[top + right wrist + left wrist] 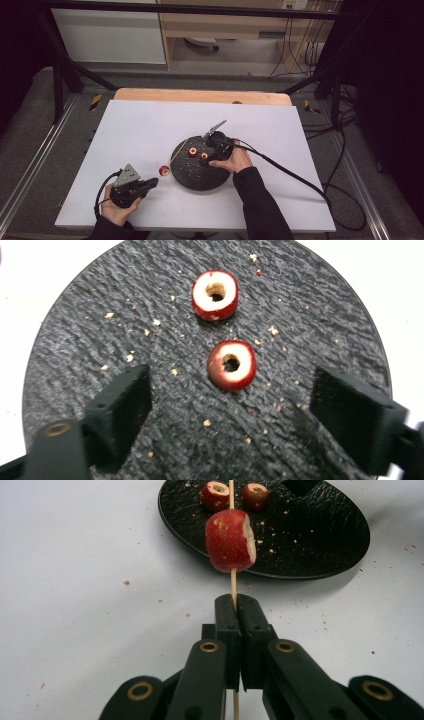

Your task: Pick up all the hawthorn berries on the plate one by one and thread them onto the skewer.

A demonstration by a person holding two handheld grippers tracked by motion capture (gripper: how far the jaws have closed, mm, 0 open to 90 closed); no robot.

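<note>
My left gripper [151,183] [236,605] rests on the white board at the lower left, shut on a thin wooden skewer [233,582]. A red cored fruit piece [230,540] [163,170] is threaded on the skewer, just short of the black round plate [192,176] [310,535]. The skewer's far end reaches over the plate. Two more red cored pieces [215,295] [231,365] lie on the plate [90,330]. My right gripper [210,148] [227,395] hovers over them, open, its jaws standing either side of the nearer piece without touching it.
The plate sits near the middle of a white board [150,125] on a wooden table [200,95]. Crumbs dot the plate and the board. Each gripper trails a black cable [290,172]. Dark frame bars [65,70] stand at the back corners.
</note>
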